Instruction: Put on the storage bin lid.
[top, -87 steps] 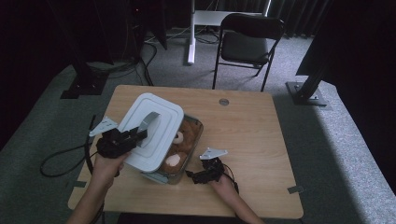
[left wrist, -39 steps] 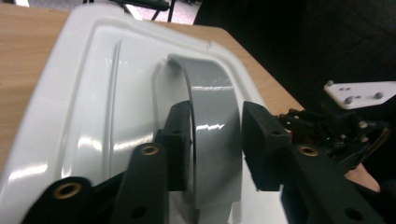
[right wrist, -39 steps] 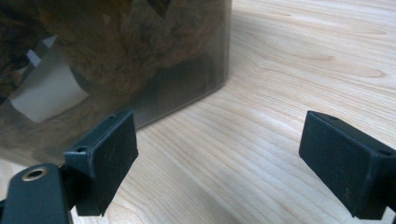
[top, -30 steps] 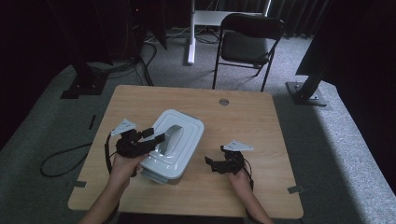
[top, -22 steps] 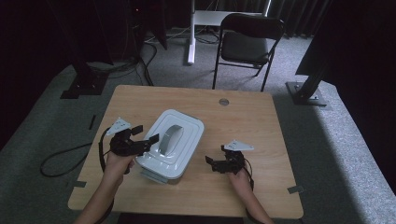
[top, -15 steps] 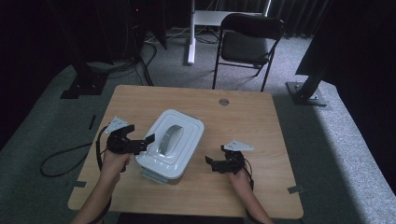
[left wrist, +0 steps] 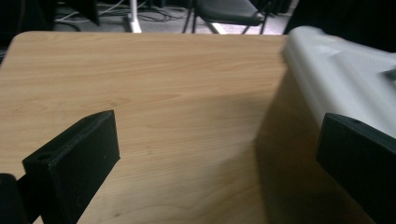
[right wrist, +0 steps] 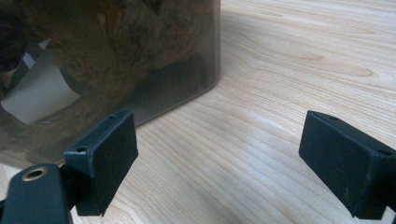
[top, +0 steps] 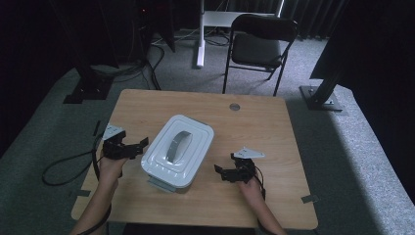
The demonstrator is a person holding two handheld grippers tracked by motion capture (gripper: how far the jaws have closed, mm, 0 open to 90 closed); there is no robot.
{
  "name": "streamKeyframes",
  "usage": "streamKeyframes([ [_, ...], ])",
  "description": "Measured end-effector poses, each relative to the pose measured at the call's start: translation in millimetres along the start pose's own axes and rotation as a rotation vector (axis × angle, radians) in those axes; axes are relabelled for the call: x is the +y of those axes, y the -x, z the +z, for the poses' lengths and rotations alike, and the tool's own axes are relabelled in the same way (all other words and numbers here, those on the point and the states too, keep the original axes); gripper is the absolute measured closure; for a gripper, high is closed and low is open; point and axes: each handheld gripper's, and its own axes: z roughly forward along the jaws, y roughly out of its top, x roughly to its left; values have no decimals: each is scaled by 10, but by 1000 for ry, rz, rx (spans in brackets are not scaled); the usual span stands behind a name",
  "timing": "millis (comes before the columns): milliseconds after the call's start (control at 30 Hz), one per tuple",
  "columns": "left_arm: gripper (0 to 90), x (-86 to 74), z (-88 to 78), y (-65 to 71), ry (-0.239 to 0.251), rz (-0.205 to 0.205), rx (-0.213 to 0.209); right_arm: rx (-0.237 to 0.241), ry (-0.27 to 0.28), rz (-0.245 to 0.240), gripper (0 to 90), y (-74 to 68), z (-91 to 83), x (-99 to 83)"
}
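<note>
A clear storage box with a white lid (top: 178, 149) and a grey handle stands in the middle of the wooden table (top: 254, 122). My left gripper (top: 139, 145) rests just left of the box. Its jaws have just opened wide, with nothing between them. In the left gripper view the left gripper (left wrist: 217, 154) frames bare table, and the lid (left wrist: 336, 74) is at the right. My right gripper (top: 220, 171) lies open to the right of the box. The right gripper (right wrist: 224, 158) faces the box's clear wall (right wrist: 187, 79), behind which a brown furry thing (right wrist: 116, 42) with a white tag shows.
A round grommet (top: 235, 106) sits near the table's far edge. A black folding chair (top: 259, 46) stands beyond the table. The left gripper's cable (top: 63, 169) loops off the table's left side onto the carpet.
The lid, tilted over the open box at first, now sits on it. My left gripper has let go of the lid's handle and drawn back left and down. The right hand kept still over the last second.
</note>
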Motion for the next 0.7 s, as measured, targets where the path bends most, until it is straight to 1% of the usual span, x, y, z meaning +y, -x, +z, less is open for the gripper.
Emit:
streamKeyframes([
  [33, 5, 0, 0, 0, 0, 0, 0, -1, 0, -2, 108, -1, 2, 0],
  [67, 5, -76, 61, -74, -12, -9, 21, 1, -2, -1, 108, -5, 7, -1],
  [100, 5, -105, 86, -101, -25, -15, 32, 2, 0, -2, 108, -6, 8, -2],
  [200, 5, -199, 166, -151, -59, -4, 71, 1, -3, -1, 108, -6, 11, -4],
  [267, 5, -228, 191, -162, -64, -8, 72, 1, -5, 0, 108, -4, 12, -3],
  [300, 5, -278, 237, -160, -74, -8, 76, 1, -4, -1, 108, -5, 11, -4],
  [367, 5, -313, 277, -136, -94, 8, 87, 2, -4, 0, 108, -5, 12, -4],
  [467, 5, -356, 336, -93, -105, 13, 75, 1, -5, 3, 108, -3, 11, -5],
  [633, 5, -405, 403, 1, -130, 40, 47, -2, 1, 3, 108, 8, -5, -5],
  [700, 4, -423, 418, 35, -134, 39, 37, -9, 3, 5, 108, 14, -15, -5],
])
